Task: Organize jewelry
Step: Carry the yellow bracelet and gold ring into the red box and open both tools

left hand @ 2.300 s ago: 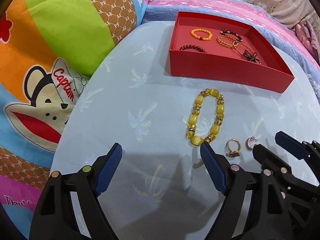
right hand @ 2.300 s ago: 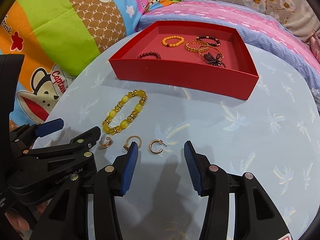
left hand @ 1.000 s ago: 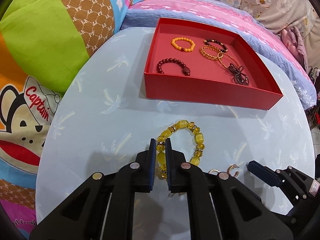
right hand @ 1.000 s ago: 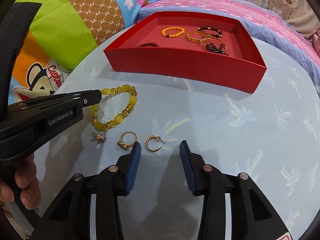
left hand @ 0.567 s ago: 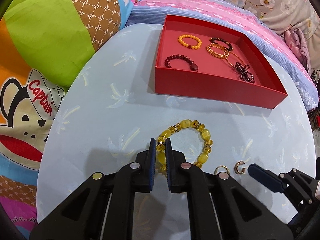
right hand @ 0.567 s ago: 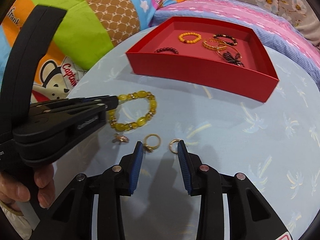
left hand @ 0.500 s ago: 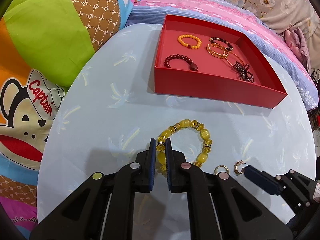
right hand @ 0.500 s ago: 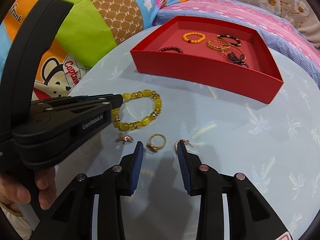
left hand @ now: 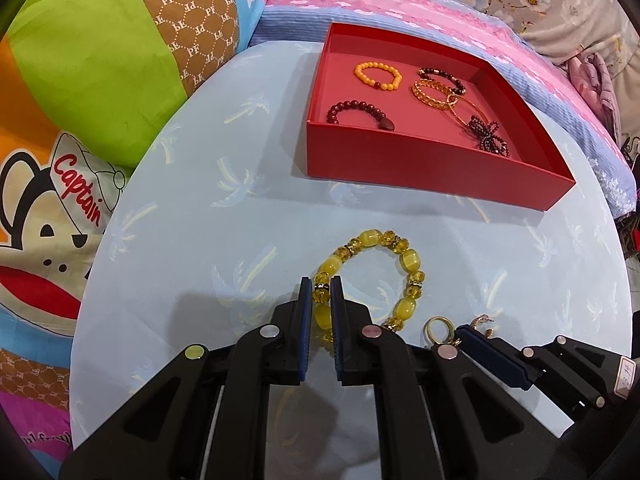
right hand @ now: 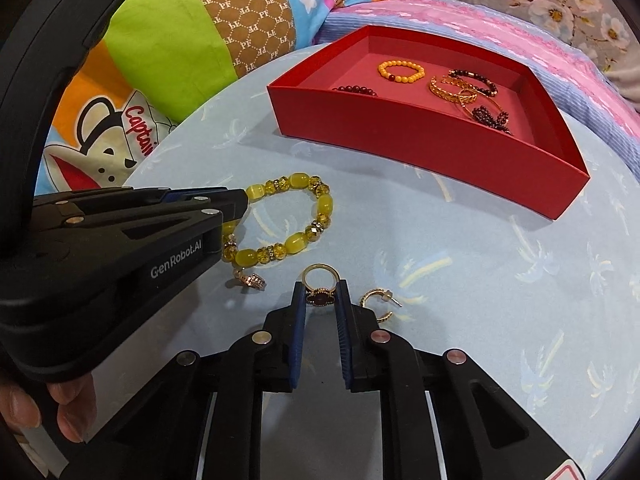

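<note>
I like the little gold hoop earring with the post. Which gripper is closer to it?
The right. The right gripper sits just beside the gold hoop earring, closing on a gold ring. The left gripper is farther off, clamped on the yellow beaded bracelet.

A shallow red cardboard tray (right hand: 424,136) sits at the far side of the round pale-blue table (right hand: 480,280), with several bracelets inside it. Nearer, a yellow beaded bracelet (right hand: 298,236) lies on the table; before it sit, left to right, a small gold earring (right hand: 253,280), a gold ring (right hand: 320,286) and a gold hoop earring (right hand: 378,304).
</note>
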Tool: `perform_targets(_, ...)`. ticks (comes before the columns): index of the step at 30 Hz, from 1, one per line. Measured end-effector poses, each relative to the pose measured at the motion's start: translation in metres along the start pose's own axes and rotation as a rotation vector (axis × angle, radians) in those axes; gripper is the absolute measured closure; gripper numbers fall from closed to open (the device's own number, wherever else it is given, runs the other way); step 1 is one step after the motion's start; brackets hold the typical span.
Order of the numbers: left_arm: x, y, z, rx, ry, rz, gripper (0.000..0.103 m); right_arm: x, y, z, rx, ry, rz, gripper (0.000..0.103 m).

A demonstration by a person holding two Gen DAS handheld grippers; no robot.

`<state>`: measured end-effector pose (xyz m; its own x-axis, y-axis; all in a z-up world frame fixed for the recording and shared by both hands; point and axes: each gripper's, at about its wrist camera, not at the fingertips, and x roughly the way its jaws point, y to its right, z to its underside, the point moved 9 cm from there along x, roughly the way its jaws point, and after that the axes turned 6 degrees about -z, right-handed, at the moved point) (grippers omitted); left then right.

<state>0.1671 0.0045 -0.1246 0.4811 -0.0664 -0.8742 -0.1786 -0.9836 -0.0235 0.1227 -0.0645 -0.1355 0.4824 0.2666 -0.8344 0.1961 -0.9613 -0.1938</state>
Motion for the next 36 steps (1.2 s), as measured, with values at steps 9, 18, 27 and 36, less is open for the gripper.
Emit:
perform_targets(9,-0.022,0.018,-0.016,0.035,0.051,0.034,0.094,-0.032,0.017,-0.025,0.048,0.08,-0.003,0.089)
perform_targets(18,-0.064,0.045,-0.072,0.054,0.172,0.095,0.094,-0.062,0.066,-0.075,0.102,0.177,0.028,0.089)
perform_targets(27,-0.083,0.08,-0.149,0.088,0.307,0.107,0.094,-0.059,0.103,-0.126,0.124,0.228,0.062,0.089)
perform_targets(36,-0.04,0.088,-0.175,0.098,0.278,0.047,0.094,-0.026,0.123,-0.141,0.163,0.195,0.058,0.089)
